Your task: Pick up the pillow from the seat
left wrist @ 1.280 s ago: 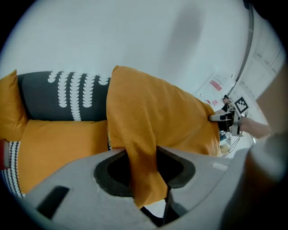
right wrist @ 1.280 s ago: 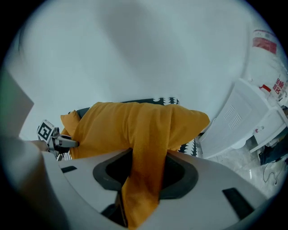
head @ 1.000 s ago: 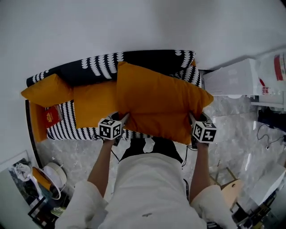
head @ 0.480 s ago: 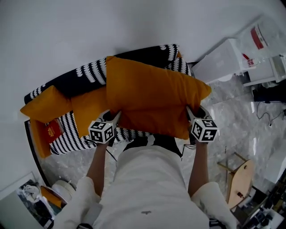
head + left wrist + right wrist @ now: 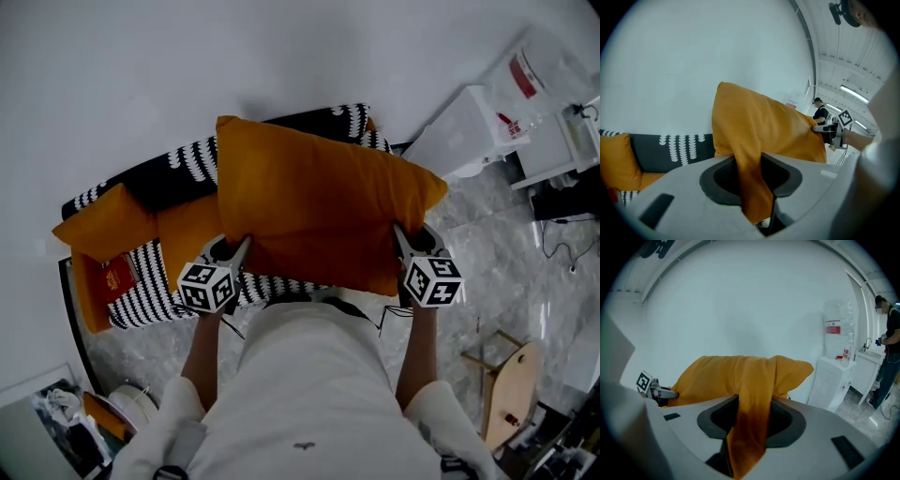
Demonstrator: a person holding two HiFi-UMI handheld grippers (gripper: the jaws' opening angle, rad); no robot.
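Now: the large orange fabric pillow (image 5: 319,211) hangs between both grippers, off the black-and-white patterned sofa seat (image 5: 150,286), which lies at its 8 o'clock in the head view.

Left gripper (image 5: 236,251): at the pillow's 8 o'clock edge. In the left gripper view the fingers (image 5: 785,176) pinch a fold of orange cloth; the fold runs down between them and the pillow (image 5: 764,126) rises beyond, against the white wall.

Right gripper (image 5: 403,239): at the pillow's 4 o'clock corner. In the right gripper view its fingers (image 5: 787,420) clamp a gathered strip of the same cloth, and the pillow (image 5: 717,373) spreads toward 10 o'clock.

On the sofa, at 9 o'clock of the pillow: a smaller orange cushion (image 5: 98,220) with a red booklet (image 5: 117,275) just below it.

At 2 o'clock: a white boxy cabinet (image 5: 464,136) on the grey marble floor (image 5: 506,272). At 5 o'clock: a pale wooden stool (image 5: 516,380).
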